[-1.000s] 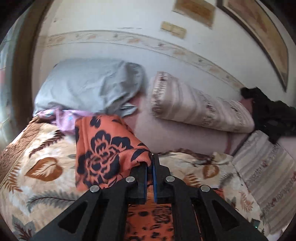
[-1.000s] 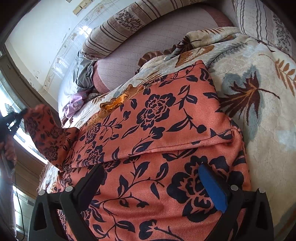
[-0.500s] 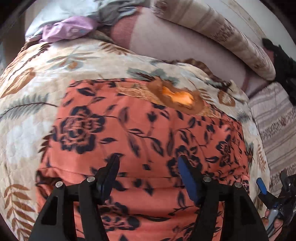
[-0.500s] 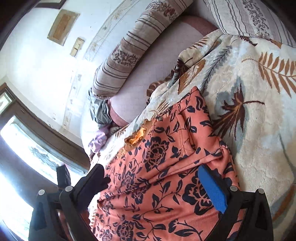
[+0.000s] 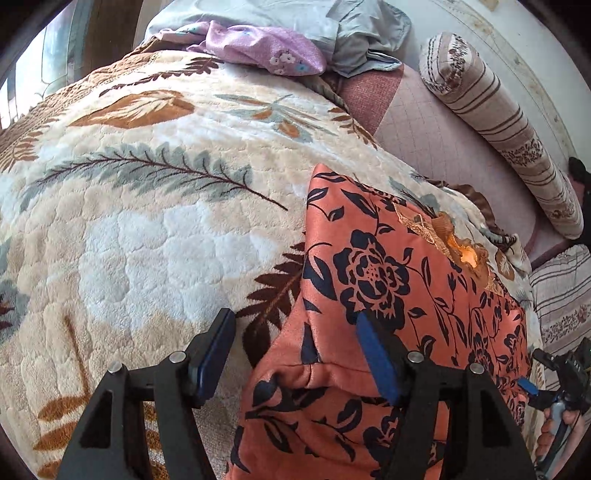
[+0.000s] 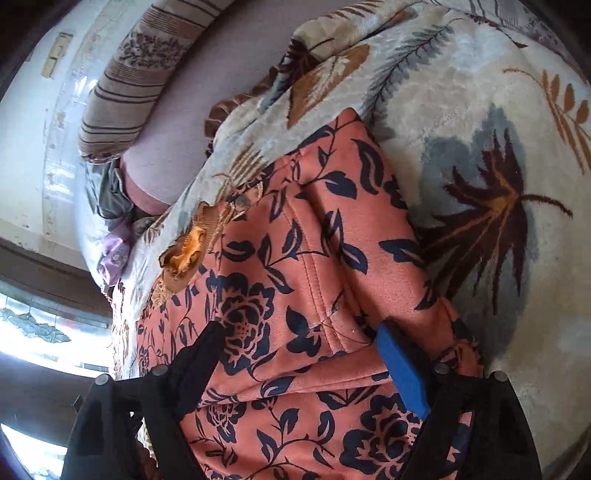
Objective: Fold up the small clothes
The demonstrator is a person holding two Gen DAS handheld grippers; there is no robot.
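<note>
In the left wrist view, at far left and across most of the frame: a plush cream blanket (image 5: pixel 147 229) printed with brown and grey-green leaves. Along the top edge, bunched on it, a lilac flowered cloth (image 5: pixel 258 48), then a pale grey-blue cloth (image 5: pixel 351 26) just beside and partly behind it. At bottom centre: the left gripper (image 5: pixel 295 321), open, with jaws that have just been opening. Straddles the near left edge of the garment, left finger above bare blanket, right finger with its blue pad above the fabric. No pad pressing on the cloth, nothing held.

Right of centre: the orange garment (image 5: pixel 406 266) with dark navy roses, flat on the blanket with an upper layer folded over a lower one. Left corner pointing up the frame, and a gold lace neckline (image 5: pixel 458 243) on the far edge. Beyond it a pink quilted sheet (image 5: pixel 424 122) and a striped bolster (image 5: pixel 498 110) along the wall. At the far right edge, the person's right hand (image 5: pixel 565 421) around a handle.

In the right wrist view, at far left: a bright window (image 6: pixel 37 332) and dark frame. Then the same bolster at the top, the lilac cloth small beside the neckline. At bottom centre: the right gripper (image 6: pixel 299 328), also open, with jaws that have just been closing. Hangs over the garment near a stitched hem of the folded layer, black finger on the left and blue-padded finger on the right, both over fabric. Cloth lying flat between the fingers, not pinched. To the right: blanket again, a large brown leaf just beside the garment's right edge.
</note>
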